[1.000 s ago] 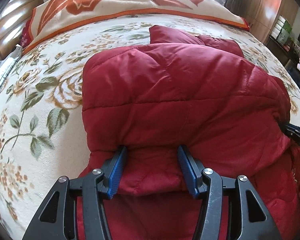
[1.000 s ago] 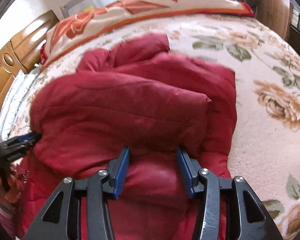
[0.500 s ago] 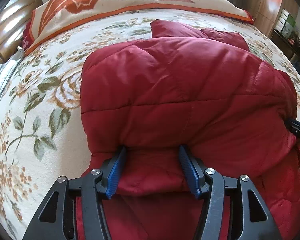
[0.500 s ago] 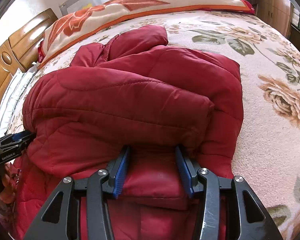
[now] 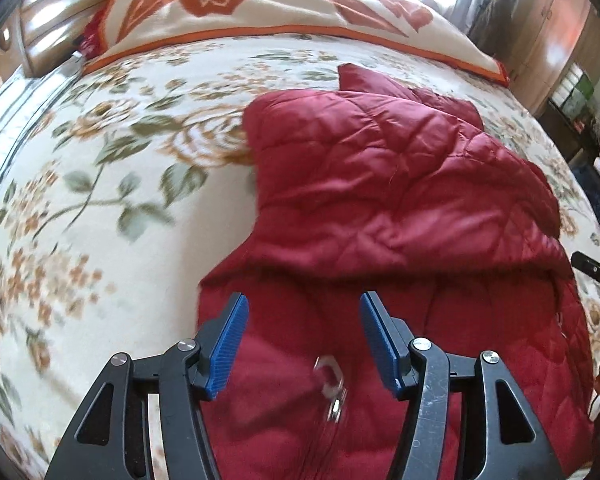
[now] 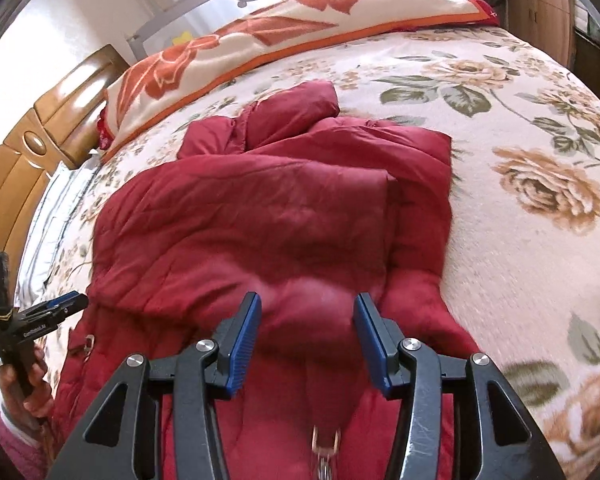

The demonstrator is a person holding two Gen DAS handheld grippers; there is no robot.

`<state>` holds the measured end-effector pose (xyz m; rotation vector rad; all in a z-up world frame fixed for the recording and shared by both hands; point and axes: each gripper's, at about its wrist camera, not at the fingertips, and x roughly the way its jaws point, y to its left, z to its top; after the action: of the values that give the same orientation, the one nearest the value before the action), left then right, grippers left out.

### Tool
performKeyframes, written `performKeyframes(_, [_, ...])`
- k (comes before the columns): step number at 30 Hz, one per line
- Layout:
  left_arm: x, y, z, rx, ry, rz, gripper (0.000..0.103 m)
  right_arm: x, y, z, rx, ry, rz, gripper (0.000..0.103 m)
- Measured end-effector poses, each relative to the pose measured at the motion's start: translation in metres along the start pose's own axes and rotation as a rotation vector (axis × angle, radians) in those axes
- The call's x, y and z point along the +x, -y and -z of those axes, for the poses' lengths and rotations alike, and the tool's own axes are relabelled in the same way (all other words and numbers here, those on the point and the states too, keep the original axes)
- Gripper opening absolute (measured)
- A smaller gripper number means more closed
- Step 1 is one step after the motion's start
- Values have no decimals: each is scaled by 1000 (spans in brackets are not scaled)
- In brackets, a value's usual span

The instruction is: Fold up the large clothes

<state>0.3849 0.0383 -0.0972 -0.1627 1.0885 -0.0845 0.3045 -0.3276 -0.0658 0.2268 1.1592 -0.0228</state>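
Right tool [image 6: 306, 334] opening above red jacket [image 6: 260, 216]; nothing gripped.

A dark red quilted jacket [image 5: 400, 200] lies folded over itself on the flowered bed [image 5: 100, 200], its lower part uncovered.

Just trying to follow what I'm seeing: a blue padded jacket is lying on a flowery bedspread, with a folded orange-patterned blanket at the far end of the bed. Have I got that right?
Nearly. The jacket is dark red, not blue; the only blue here is on the gripper pads. The right wrist view shows it plainly. The rest holds: it lies on the flowery bedspread, with the folded orange-patterned blanket at the far end of the bed.
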Motion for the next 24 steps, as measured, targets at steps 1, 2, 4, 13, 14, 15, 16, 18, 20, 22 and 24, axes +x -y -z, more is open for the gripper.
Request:
performKeyframes(1, [-6, -4, 5, -13, 4, 3, 58, -7, 1, 5, 4, 3, -11, 52])
performKeyframes(2, [-11, -7, 11, -28, 7, 8, 58, -11, 1, 9, 6, 7, -18, 54])
performKeyframes(4, [-20, -12, 21, -52, 10, 15, 61, -22, 2, 18, 10, 14, -29, 57])
performKeyframes(13, [-49, -11, 64, -32, 6, 11, 65, -68, 0, 60, 2, 33, -81, 67])
performKeyframes(14, [-53, -11, 68, -24, 6, 11, 66, -70, -1, 63, 5, 31, -84, 69])
performKeyframes(15, [-55, -10, 70, -21, 6, 10, 66, -74, 0, 68, 12, 26, -93, 71])
performKeyframes(16, [-58, -10, 73, -20, 7, 11, 67, -78, 1, 72, 18, 23, -102, 72])
performKeyframes(18, [-64, -14, 78, -18, 7, 15, 71, -85, 5, 83, 32, 12, -127, 75])
performKeyframes(20, [-69, -17, 84, -16, 6, 11, 72, -92, 9, 93, 31, 2, -120, 78])
performKeyframes(22, [-73, -21, 91, -18, 3, 6, 73, -98, 15, 101, 33, 1, -106, 79])
performKeyframes(24, [-75, -26, 98, -28, -5, 10, 74, -105, 25, 110, 50, -1, -91, 79])
